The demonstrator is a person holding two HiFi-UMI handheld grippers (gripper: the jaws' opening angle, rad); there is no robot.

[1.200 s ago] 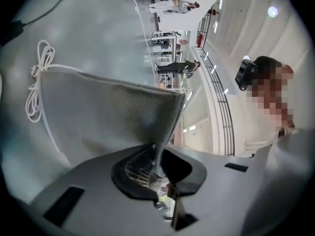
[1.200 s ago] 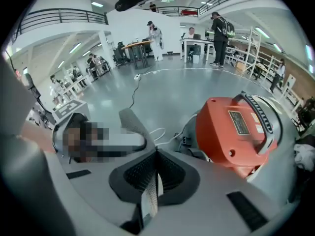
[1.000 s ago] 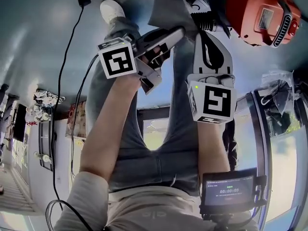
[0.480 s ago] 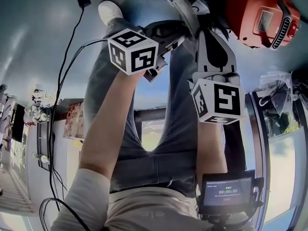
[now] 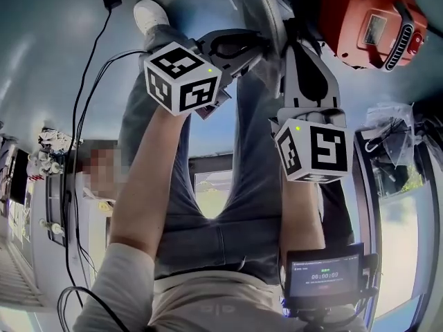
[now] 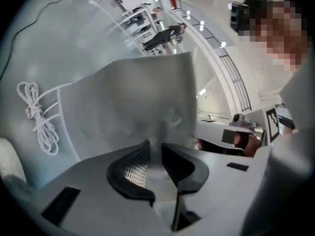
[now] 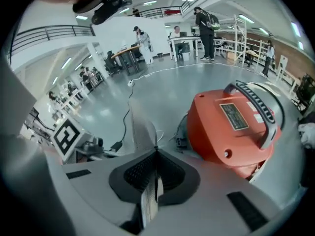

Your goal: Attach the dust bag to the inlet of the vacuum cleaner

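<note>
dust bag [image 6: 133,100]: grey sheet, upright, mid-frame
left tongs [image 6: 155,150]: pinching its lower edge
cord [image 6: 38,116]: white, coiled, left

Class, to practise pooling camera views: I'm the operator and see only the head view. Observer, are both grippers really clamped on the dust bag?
Observer: The left gripper view shows the left gripper shut on the grey fabric of the dust bag.
Operator: And the right?
Observer: Its own view shows the right gripper shut on a thin edge of the bag.
Operator: What on the vacuum cleaner faces the bag?
Observer: In the right gripper view the orange vacuum cleaner has a dark fitting low on the side toward the bag. I cannot tell whether that is the inlet.
</note>
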